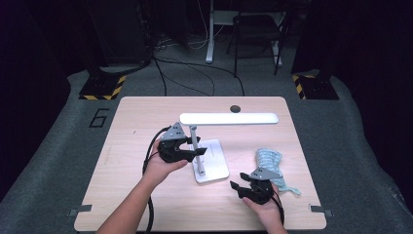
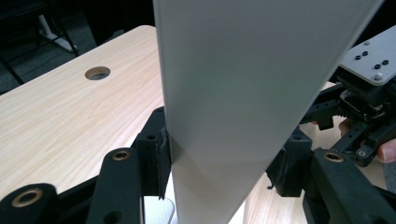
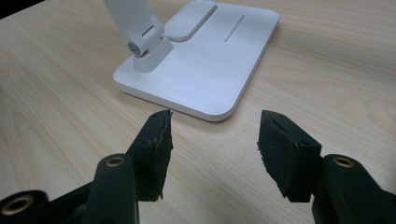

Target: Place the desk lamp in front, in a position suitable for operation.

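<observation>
A white desk lamp stands mid-table, its long flat head (image 1: 229,118) level above its base (image 1: 214,163). My left gripper (image 1: 196,146) reaches in from the left and is shut on the lamp's upright arm (image 1: 194,139). In the left gripper view the white arm (image 2: 243,70) runs up between the jaws, with a pad against each edge (image 2: 219,158). My right gripper (image 1: 237,181) rests near the front right of the base, open. In its own view the jaws (image 3: 215,140) stand wide apart with bare wood between them, a little short of the base's corner (image 3: 205,70).
A crumpled blue and white cloth (image 1: 272,165) lies on the wooden table (image 1: 146,112) just right of my right hand. A cable hole (image 1: 235,108) sits near the far edge. A chair (image 1: 255,29) and floor cables stand beyond the table.
</observation>
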The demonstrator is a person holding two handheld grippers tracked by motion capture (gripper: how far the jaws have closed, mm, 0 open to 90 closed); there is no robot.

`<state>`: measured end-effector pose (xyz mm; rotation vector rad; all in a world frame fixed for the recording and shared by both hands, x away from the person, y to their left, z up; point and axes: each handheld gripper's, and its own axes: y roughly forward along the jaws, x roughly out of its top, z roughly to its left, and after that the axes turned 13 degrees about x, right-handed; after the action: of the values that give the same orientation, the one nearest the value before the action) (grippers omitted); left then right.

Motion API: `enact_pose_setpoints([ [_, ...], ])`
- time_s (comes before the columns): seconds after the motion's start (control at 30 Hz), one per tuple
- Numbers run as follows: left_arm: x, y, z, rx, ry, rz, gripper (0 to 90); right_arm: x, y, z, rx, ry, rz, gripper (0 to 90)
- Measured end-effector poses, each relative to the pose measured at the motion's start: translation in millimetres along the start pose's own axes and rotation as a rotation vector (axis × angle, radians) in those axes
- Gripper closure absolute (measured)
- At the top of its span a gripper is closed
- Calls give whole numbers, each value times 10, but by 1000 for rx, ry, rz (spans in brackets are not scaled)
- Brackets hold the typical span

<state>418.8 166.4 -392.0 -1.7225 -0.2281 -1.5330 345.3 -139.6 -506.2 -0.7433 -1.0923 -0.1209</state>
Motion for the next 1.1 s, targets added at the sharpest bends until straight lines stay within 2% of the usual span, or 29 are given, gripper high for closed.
enact_pose_setpoints([
  [0.03,2,-7,3,-10,9,10,497,2,2,-3,1,-8,2,443],
  [0.43,-17,-84,-10,-11,25,16,517,1,11,10,0,5,-2,443],
  [0.63,-26,-126,-33,9,29,20,522,1,16,3,5,0,-1,443],
  [0.73,-32,-148,-35,8,29,24,524,2,16,3,5,2,-1,443],
  [0.77,-42,-162,-41,23,23,18,524,2,15,3,7,3,-2,443],
  [1.1,-121,-303,-3,26,9,10,524,-3,11,-5,3,6,-6,443],
])
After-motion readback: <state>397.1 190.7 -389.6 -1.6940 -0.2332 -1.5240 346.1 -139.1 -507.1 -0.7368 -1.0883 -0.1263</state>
